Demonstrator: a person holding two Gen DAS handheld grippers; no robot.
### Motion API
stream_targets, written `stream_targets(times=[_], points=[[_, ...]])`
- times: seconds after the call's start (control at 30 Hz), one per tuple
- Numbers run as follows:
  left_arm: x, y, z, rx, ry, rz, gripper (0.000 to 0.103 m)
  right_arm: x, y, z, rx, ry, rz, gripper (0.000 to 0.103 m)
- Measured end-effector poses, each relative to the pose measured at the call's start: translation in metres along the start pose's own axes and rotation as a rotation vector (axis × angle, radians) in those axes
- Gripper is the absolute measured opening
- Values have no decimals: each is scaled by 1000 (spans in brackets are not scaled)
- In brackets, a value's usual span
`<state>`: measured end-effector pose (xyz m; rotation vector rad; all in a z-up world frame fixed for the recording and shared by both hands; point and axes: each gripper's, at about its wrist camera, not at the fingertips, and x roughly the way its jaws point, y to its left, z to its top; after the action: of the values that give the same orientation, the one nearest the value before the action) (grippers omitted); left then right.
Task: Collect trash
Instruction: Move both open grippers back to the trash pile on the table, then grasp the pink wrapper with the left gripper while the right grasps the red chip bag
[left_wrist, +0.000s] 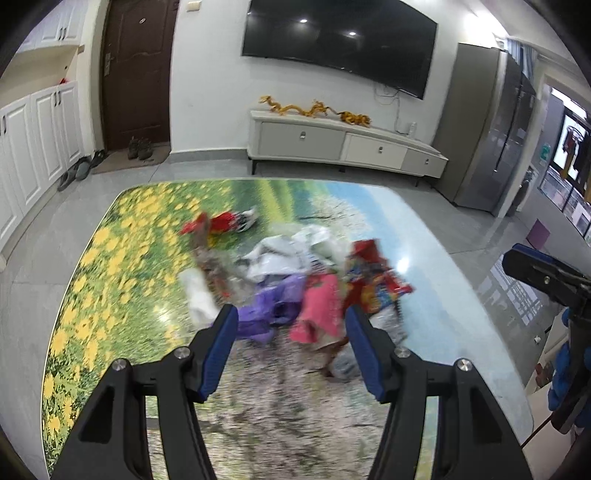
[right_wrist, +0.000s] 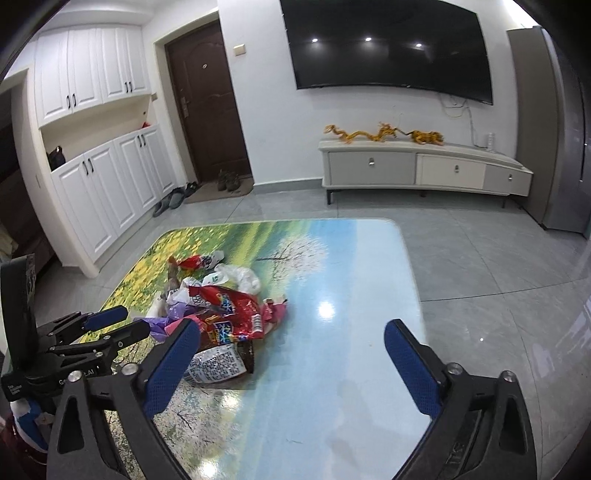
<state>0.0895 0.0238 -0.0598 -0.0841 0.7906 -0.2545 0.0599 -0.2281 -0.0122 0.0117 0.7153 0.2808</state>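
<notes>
Hovering over the table (right_wrist: 369, 258), my left gripper (left_wrist: 291, 325) and right gripper (right_wrist: 291, 343) both gape wide beside the trash pile (right_wrist: 221, 310) near its left edge.

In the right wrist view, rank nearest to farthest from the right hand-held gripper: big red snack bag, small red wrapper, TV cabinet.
From the right hand-held gripper:
1. big red snack bag, left, mid-table
2. small red wrapper, far left of table
3. TV cabinet, against the wall
</notes>
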Motion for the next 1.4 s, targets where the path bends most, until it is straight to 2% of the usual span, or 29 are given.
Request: stream_targets(times=[0.2,0.33,0.5,0.63,0.7,0.77,0.8,0.83,0.93,1.07,1.13,1.3,1.4], points=[[9,36,-16,-35,40,2,58,35,15,-9,-44,89,87,74],[15,48,-21,-72,70,-33,58,57,23,-14,-62,125,119,71],[20,40,-14,-81,79,-120,57,76,36,-2,-105,121,157,71],[28,20,-6,-62,92,-195,51,96,48,7,-158,128,175,63],[36,13,-3,-60,113,-217,45,109,51,8,-180,145,176,61],[40,8,-1,-57,125,-221,44,119,52,9,-190,165,174,58],[42,6,-1,-55,128,-220,44,122,51,9,-190,171,172,55],[43,5,0,-54,133,-219,44,124,50,9,-194,175,164,46],[48,1,1,-54,149,-225,44,123,40,7,-178,182,166,29],[62,-3,4,-76,184,-227,37,112,25,2,-137,170,185,20],[71,-5,5,-90,204,-215,32,106,19,1,-117,163,203,11],[69,-11,8,-106,196,-233,13,82,5,-2,-55,123,256,9],[59,-17,8,-103,179,-240,8,68,-2,-2,-11,94,285,9]])
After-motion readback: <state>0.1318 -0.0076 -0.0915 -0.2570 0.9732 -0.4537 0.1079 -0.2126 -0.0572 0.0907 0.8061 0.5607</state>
